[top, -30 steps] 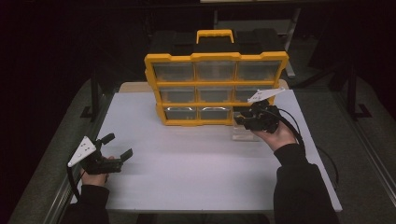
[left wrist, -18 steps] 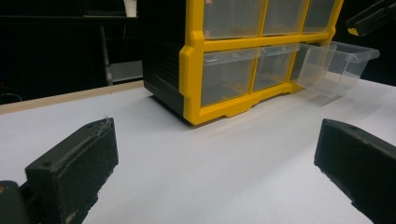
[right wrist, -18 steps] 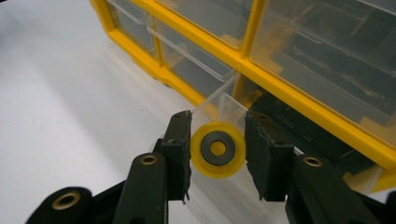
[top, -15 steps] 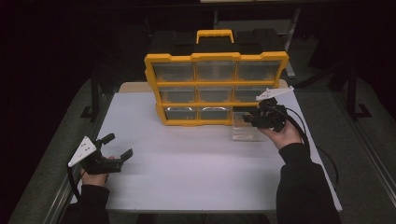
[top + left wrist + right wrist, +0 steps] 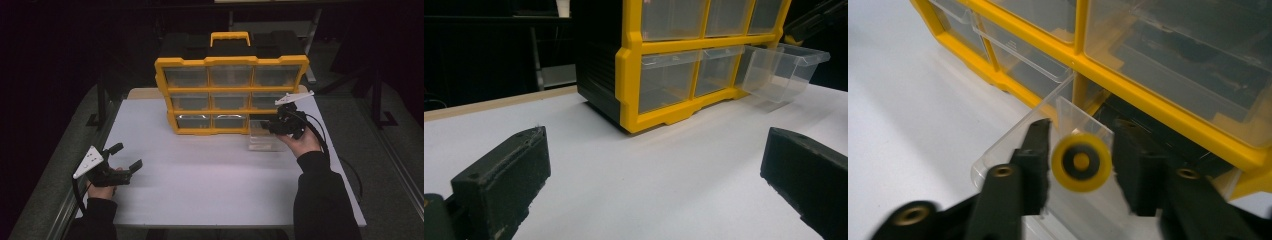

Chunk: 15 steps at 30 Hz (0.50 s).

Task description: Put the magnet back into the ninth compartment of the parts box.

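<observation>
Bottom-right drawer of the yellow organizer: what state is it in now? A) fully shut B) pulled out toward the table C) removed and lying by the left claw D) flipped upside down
B: the clear bottom-right drawer sticks out of the yellow organizer frame over the table, while its neighbours sit flush; the right claw hovers over it with a small yellow wheel between its jaws.

A white tabletop point(image 5: 200, 180) is seen across the middle of the high view, lit from above. Grey floor point(image 5: 390, 140) is shown at the right, dark metal stands point(image 5: 377, 100) at upper right; the background is left black.
</observation>
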Each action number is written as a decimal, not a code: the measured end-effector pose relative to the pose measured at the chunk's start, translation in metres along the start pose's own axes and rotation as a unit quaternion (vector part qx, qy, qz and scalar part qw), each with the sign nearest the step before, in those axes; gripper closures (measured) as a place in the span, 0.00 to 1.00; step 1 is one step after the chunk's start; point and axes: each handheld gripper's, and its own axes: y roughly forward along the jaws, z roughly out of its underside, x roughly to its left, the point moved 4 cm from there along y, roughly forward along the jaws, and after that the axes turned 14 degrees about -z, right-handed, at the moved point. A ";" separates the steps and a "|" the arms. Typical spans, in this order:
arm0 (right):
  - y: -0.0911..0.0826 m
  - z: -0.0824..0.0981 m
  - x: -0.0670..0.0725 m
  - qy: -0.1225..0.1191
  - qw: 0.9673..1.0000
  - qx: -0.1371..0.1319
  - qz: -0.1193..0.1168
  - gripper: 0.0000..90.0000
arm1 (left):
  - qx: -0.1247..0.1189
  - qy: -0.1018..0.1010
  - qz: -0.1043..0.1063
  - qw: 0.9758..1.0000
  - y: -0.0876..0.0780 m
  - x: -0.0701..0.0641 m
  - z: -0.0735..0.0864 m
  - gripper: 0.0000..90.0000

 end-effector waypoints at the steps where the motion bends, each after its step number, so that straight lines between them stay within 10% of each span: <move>1: 0.001 0.001 0.000 0.005 1.000 0.000 -0.004 0.51 | 0.000 0.000 0.000 1.000 0.000 0.000 0.000 0.00; 15: -0.008 0.013 -0.002 0.011 0.999 -0.038 0.008 0.00 | 0.000 0.000 0.001 1.000 0.000 0.000 0.000 0.00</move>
